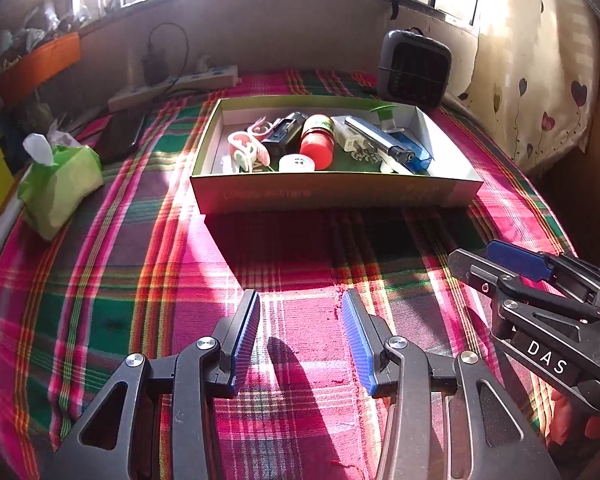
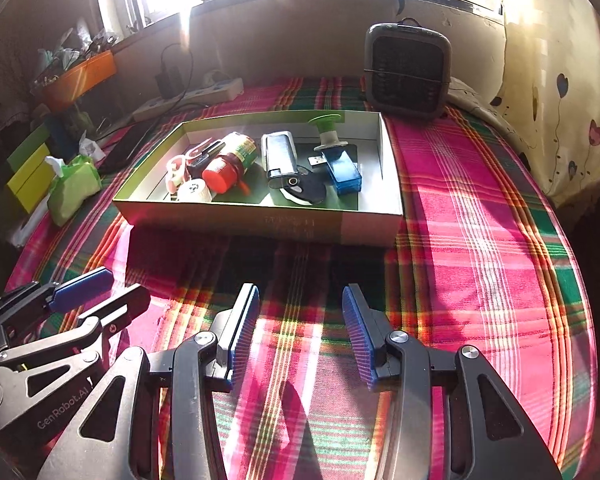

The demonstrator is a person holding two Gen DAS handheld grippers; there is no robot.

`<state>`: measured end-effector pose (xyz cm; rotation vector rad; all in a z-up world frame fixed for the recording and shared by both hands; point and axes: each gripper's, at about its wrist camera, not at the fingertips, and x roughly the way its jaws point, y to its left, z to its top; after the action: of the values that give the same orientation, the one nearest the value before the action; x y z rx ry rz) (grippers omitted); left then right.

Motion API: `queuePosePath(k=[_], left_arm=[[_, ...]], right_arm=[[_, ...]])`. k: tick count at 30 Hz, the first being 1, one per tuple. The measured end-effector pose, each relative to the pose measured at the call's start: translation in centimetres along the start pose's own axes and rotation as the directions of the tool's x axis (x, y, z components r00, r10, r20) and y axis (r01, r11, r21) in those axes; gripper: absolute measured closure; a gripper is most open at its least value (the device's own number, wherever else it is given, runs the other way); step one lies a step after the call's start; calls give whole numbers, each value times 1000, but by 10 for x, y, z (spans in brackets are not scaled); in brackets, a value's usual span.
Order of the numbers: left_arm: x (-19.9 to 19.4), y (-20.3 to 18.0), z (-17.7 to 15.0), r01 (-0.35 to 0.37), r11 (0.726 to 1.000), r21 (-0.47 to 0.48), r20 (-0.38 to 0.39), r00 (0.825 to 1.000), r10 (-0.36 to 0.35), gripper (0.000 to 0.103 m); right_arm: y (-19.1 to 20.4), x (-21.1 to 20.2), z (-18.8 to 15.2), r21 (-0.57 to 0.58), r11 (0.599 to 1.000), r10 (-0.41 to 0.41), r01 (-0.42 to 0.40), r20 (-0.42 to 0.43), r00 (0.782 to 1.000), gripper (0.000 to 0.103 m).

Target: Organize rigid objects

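2 empty hand-held grippers (image 1: 300, 336) (image 2: 300, 336) face 1 box (image 1: 336, 196).

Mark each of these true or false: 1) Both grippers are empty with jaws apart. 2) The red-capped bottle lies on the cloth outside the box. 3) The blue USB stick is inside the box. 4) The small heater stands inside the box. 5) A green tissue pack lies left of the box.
1) True: the left gripper and right gripper stand open over the plaid cloth, nothing between them.
2) False: the red-capped bottle lies inside the box.
3) True: the blue USB stick lies in the box's right part.
4) False: the heater stands on the cloth behind the box.
5) True: the green tissue pack lies left of it.
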<state>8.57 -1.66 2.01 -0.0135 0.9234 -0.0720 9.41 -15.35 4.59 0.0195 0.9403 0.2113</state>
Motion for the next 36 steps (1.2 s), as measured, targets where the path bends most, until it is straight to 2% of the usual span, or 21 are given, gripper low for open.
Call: queuePosePath(k=[12,20,24,29,36], left_arm=[[-8,-10,-23,-12,1000,19,-8,1000,12,61],[-15,-16,-36,-50,999,18,17,999,50,59],[-16,-19,-37,-64,998,17,18,998,63,58],[-18,-21,-41,-74,997,-2,18,997,74,57],[-18,-22,-42,-83,997,-9,18,996,83,56]], right_arm=[[-1,-7,-27,-3,1000,-13,13,-40,999,58],[6,-16,-42,-37,997,-64,63,-33,997,57],[6,-20,-49,-39,996,-76,75,-28,997,51],[4,-24,-54,-28,996,-89,89,-21,996,49],[0,-25,-57,-6,994,-106,106,-19,994,39]])
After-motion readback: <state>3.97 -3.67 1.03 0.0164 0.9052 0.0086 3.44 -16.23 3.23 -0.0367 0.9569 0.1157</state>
